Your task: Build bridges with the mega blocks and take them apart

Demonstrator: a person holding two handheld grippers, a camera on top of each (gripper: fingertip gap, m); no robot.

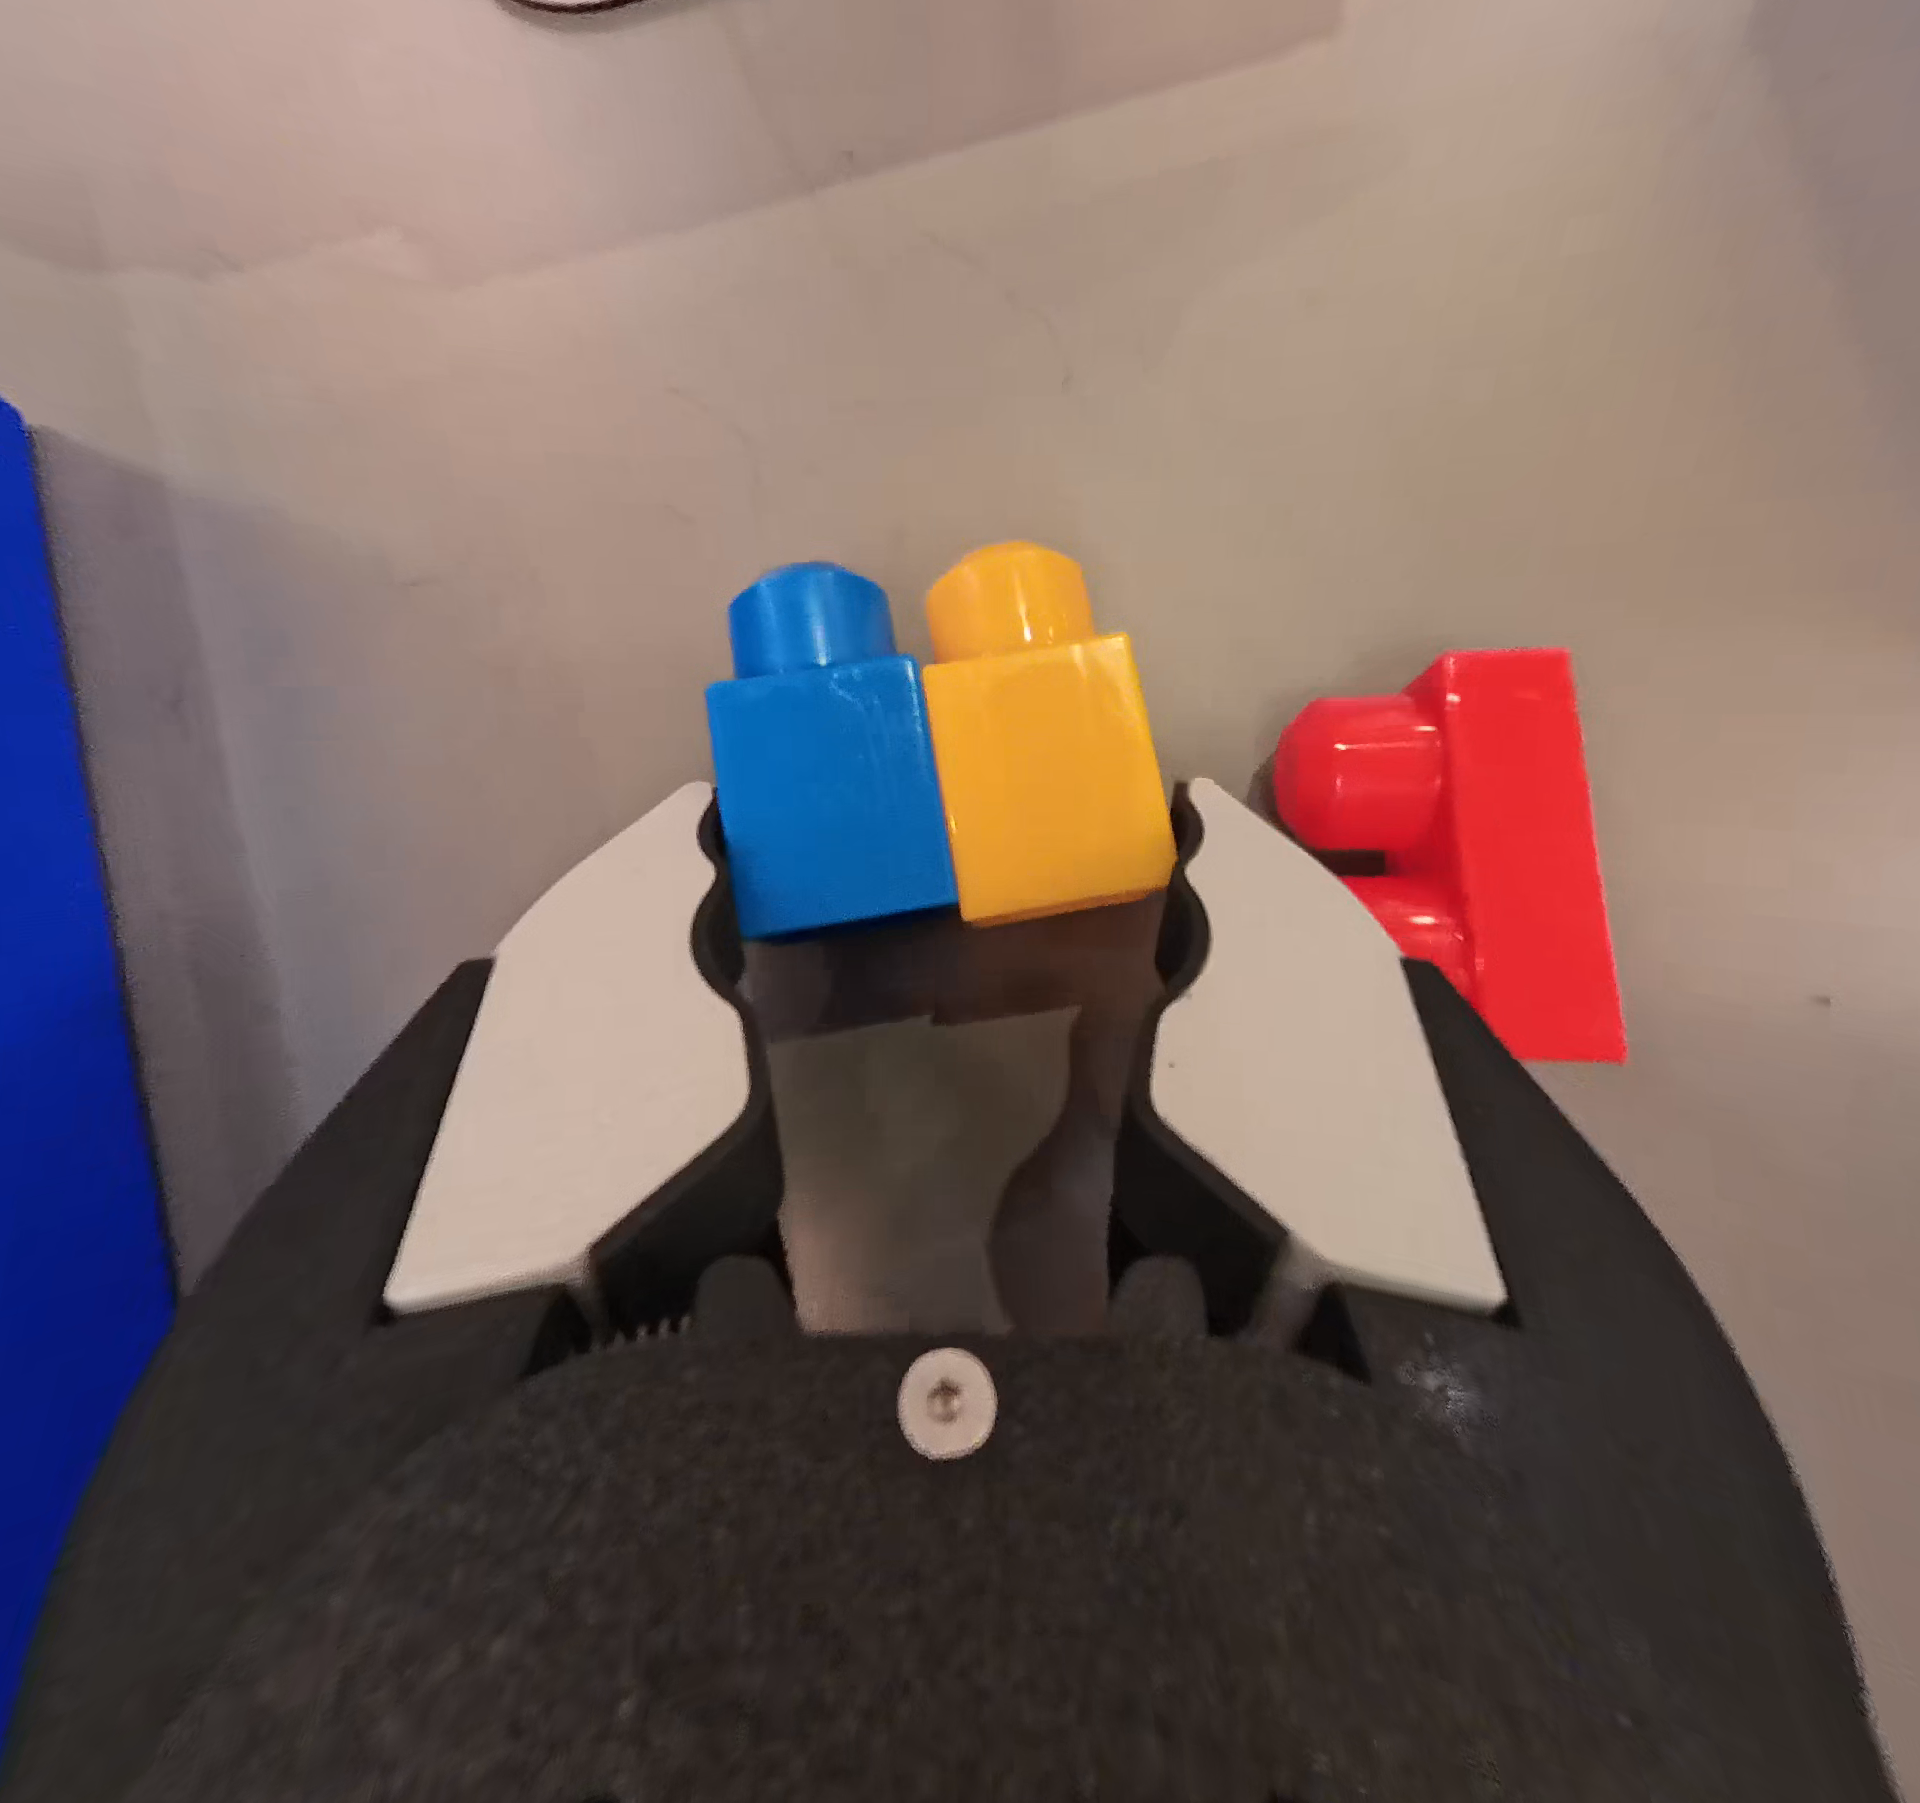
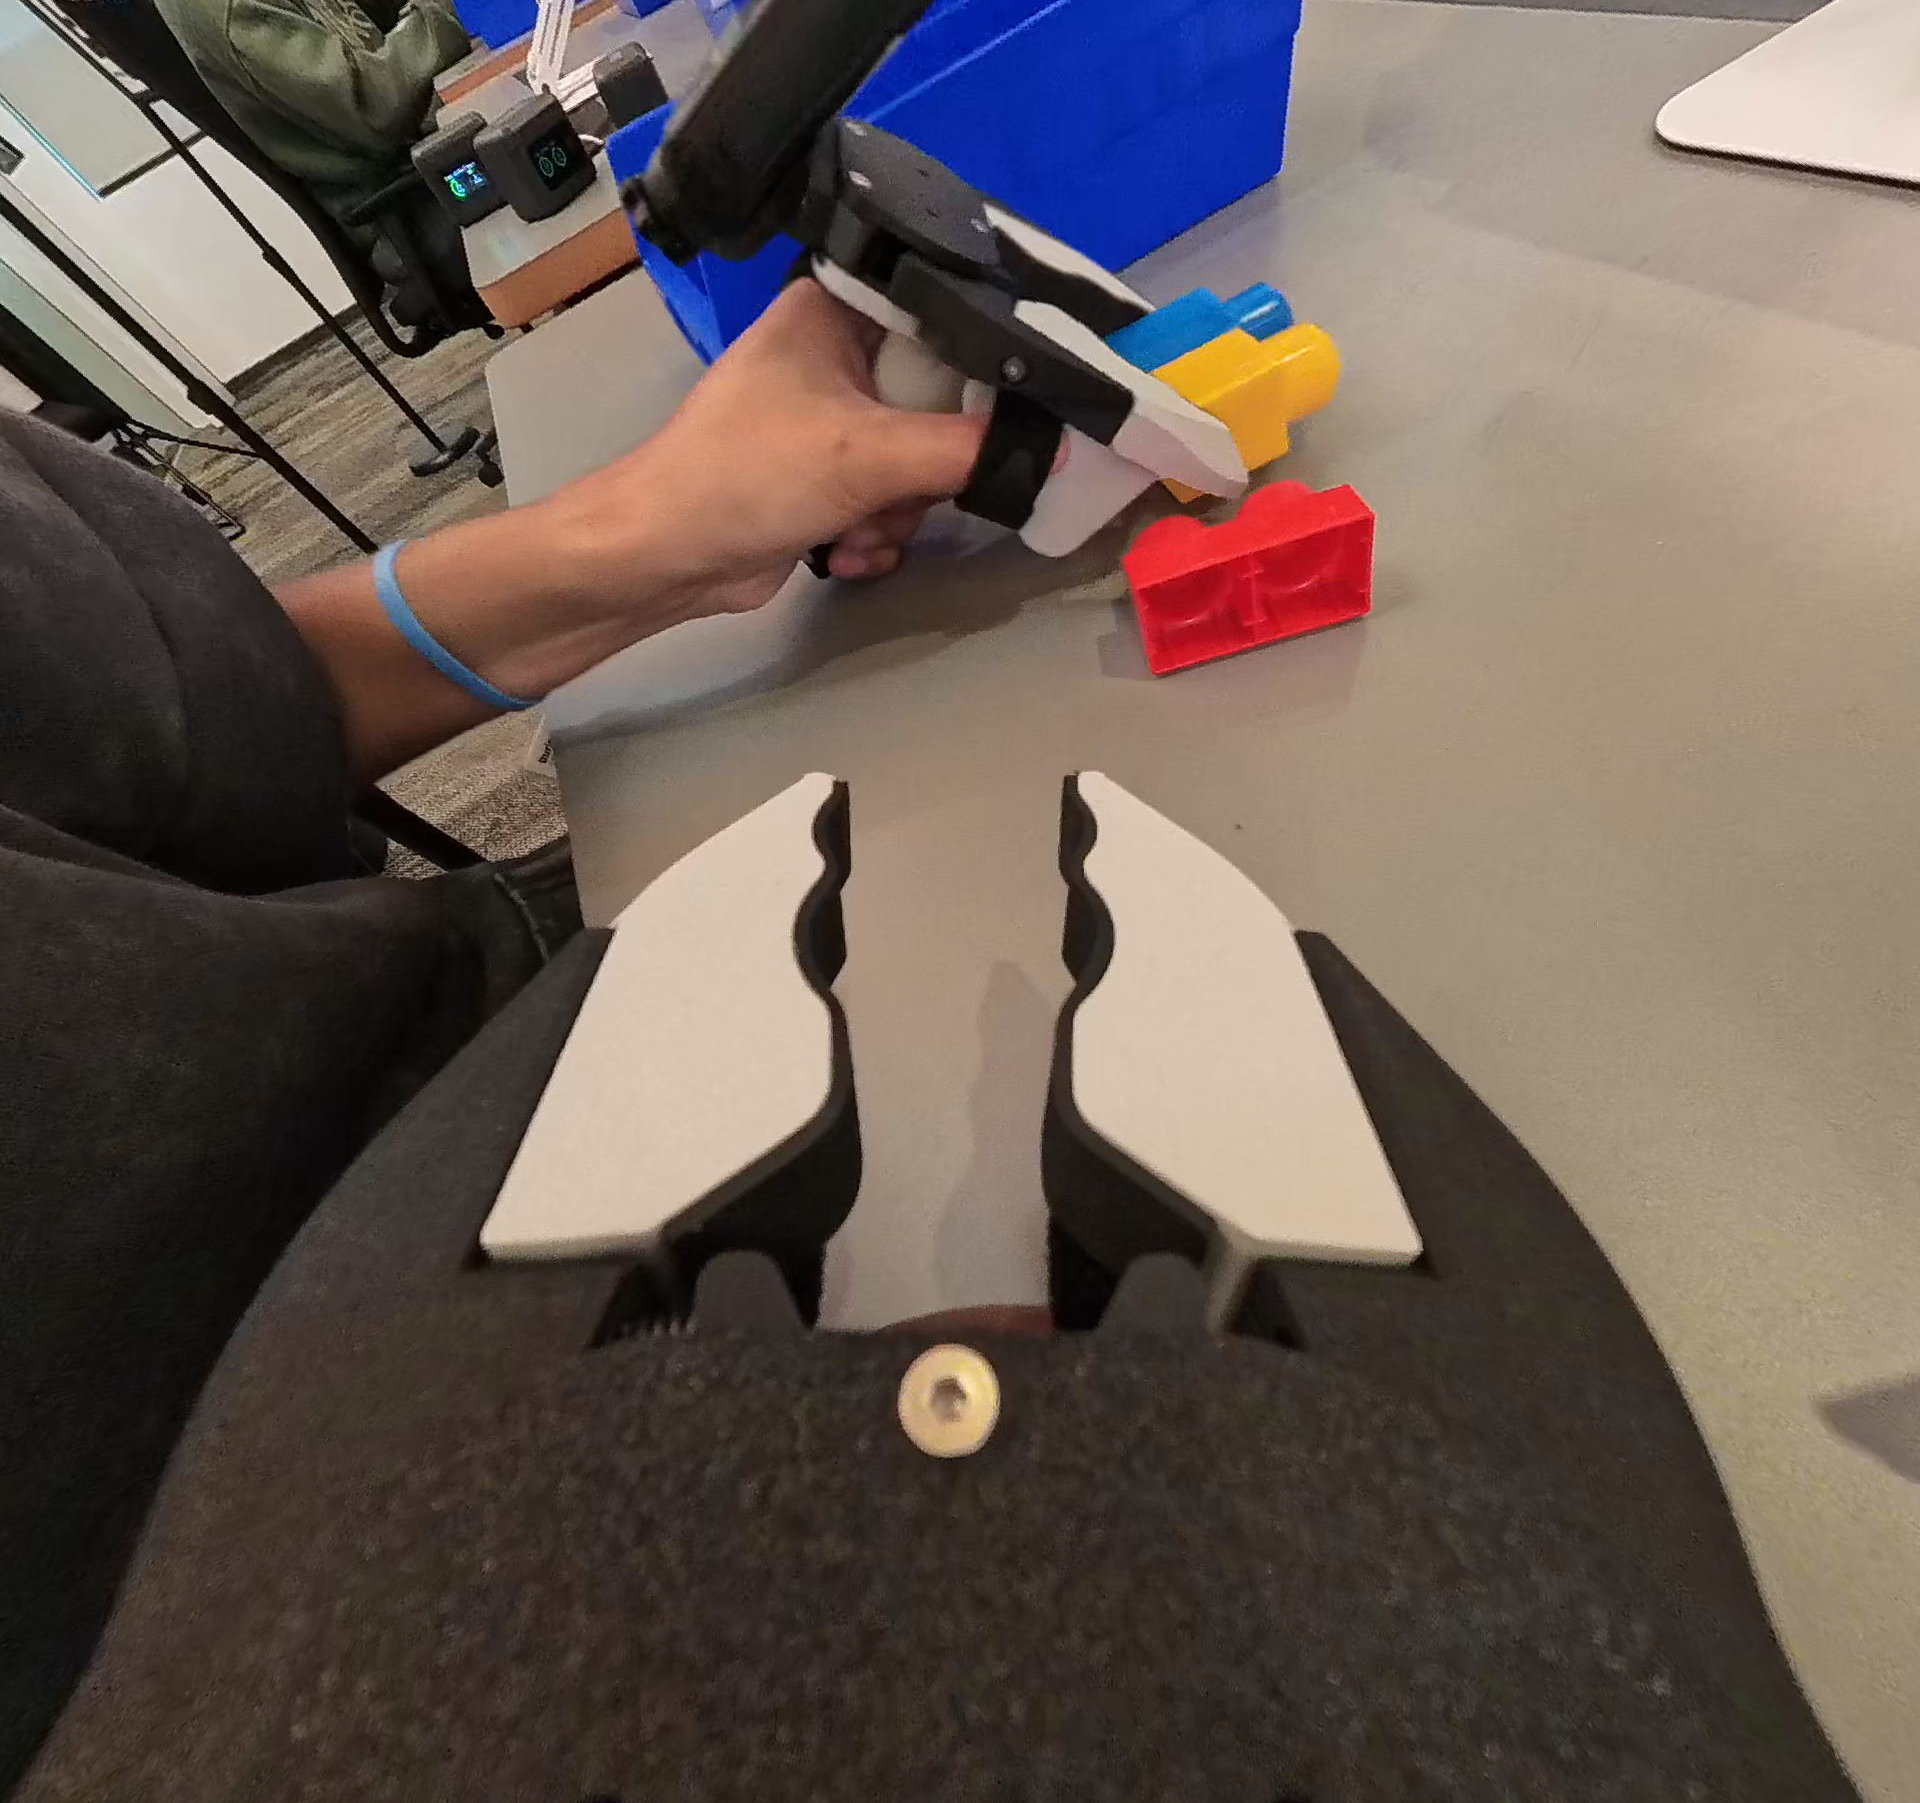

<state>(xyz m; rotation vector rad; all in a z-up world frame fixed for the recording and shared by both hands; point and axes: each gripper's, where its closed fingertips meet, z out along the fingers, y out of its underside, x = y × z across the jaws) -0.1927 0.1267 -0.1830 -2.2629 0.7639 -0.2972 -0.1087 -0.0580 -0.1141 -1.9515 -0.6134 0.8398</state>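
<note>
Left hand-held gripper [image 1: 945, 818] clamps two blocks [image 1: 935, 787]; one red block [image 1: 1496, 849] beside.

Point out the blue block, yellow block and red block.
blue block [image 1: 831, 797], left wrist view, front face of its body.
yellow block [image 1: 1049, 777], left wrist view, front face of its body.
red block [image 2: 1252, 574], right wrist view, open hollow underside.

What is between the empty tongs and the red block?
Only bare grey table lies between the right tongs and the red block; the right wrist view shows it.
</note>
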